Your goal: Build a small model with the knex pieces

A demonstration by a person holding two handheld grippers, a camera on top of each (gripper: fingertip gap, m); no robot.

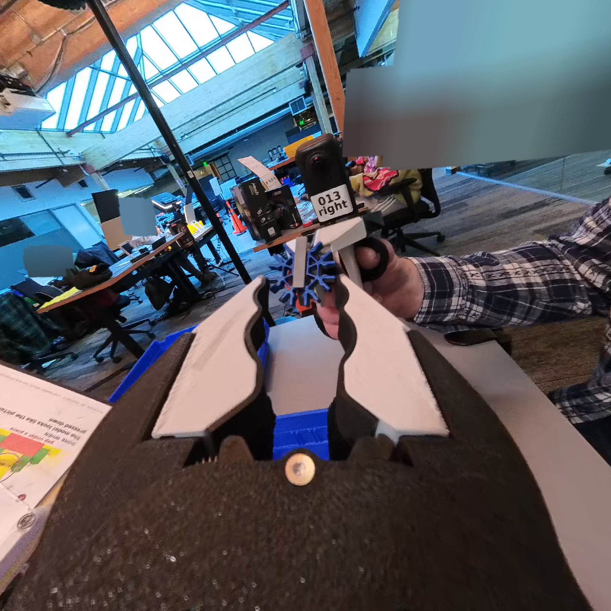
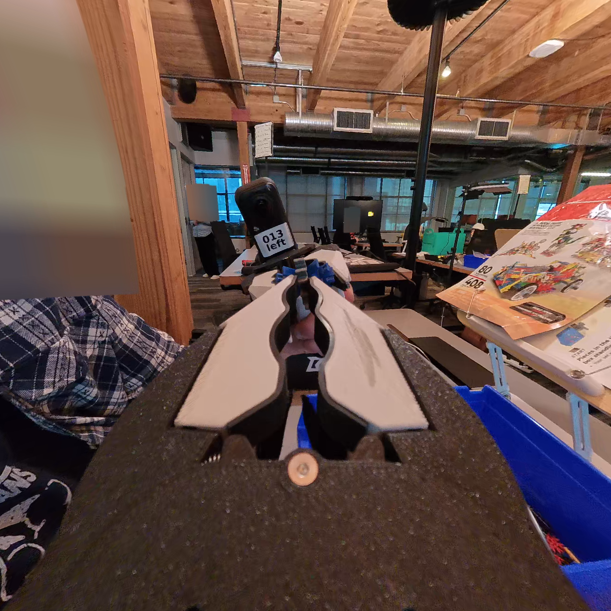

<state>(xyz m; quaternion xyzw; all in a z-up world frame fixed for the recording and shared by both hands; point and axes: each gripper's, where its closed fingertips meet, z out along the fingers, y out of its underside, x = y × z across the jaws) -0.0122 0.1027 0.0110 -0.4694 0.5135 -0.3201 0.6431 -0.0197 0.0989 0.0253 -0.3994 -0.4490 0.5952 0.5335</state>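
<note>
My left gripper is open, its white fingers spread wide. Just beyond and between its tips is a blue snowflake-shaped connector assembly. My right gripper faces it and is shut on this blue assembly, held by a hand in a plaid sleeve. In the right wrist view my right gripper is nearly closed, with the blue assembly pinched at its tips. The left gripper's fingers flank the piece from the far side. I cannot tell whether they touch it.
A blue bin sits below the grippers on a white table; it also shows in the right wrist view. A printed sheet lies at left. A toy box flap rests on a tilted stand. A black pole stands behind. Both grippers' tips are close together, under 4 cm apart.
</note>
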